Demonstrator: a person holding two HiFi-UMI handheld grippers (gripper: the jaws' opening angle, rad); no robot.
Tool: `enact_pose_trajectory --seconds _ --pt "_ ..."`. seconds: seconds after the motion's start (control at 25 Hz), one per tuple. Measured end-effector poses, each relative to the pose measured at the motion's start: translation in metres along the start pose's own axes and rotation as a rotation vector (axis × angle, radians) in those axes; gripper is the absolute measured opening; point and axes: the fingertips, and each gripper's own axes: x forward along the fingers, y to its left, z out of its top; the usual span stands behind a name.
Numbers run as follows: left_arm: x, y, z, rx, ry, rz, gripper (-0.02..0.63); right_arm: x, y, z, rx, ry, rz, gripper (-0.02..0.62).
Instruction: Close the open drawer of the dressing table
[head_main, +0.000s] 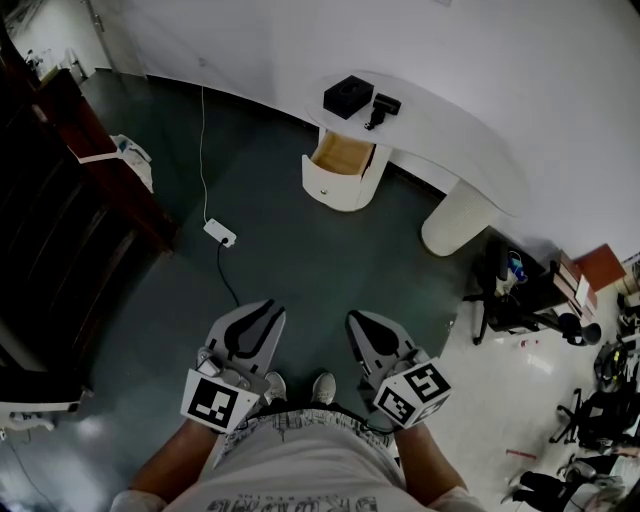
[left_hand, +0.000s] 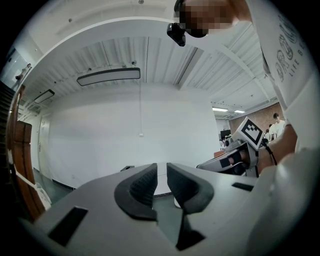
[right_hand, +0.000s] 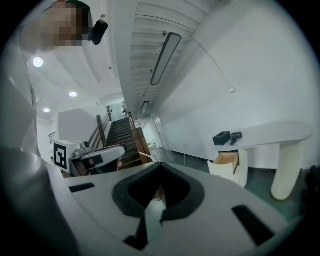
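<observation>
Closest to you were your shoes (head_main: 323, 387) and, held out in front of them, both grippers, well short of the furniture. Your left gripper (left_hand: 161, 172) had its jaws slightly apart, a narrow slit between the pads and nothing in it. Your right gripper (right_hand: 160, 167) had its jaw tips closed together, and it held nothing.

Across the room, the drawer (head_main: 342, 153) stood open, its light wooden inside showing. It was pulled out of a rounded white cabinet (head_main: 340, 190) under the left end of the dressing table (head_main: 440, 125) as you saw it from above, and it faced towards you. On the white tabletop just above the drawer sat a black box (head_main: 348, 96), with a smaller black device (head_main: 382, 108) just beside it on the right. A thick white pedestal (head_main: 458, 215) carried the other end of the table, which stood against the white wall (head_main: 500, 50).

Between you and the cabinet lay the dark green floor (head_main: 300, 260), and on it, off to your left, a white power strip (head_main: 220, 233) with a cable (head_main: 203, 150) running up to the wall. A dark wooden staircase (head_main: 60, 200) stood further left.
</observation>
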Motion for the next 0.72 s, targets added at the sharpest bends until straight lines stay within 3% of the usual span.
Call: enact_pose_trajectory --seconds 0.72 --pt "0.008 -0.0012 -0.0084 -0.009 0.025 0.02 0.171 -0.0036 -0.0065 -0.0032 0.007 0.012 0.016 0.008"
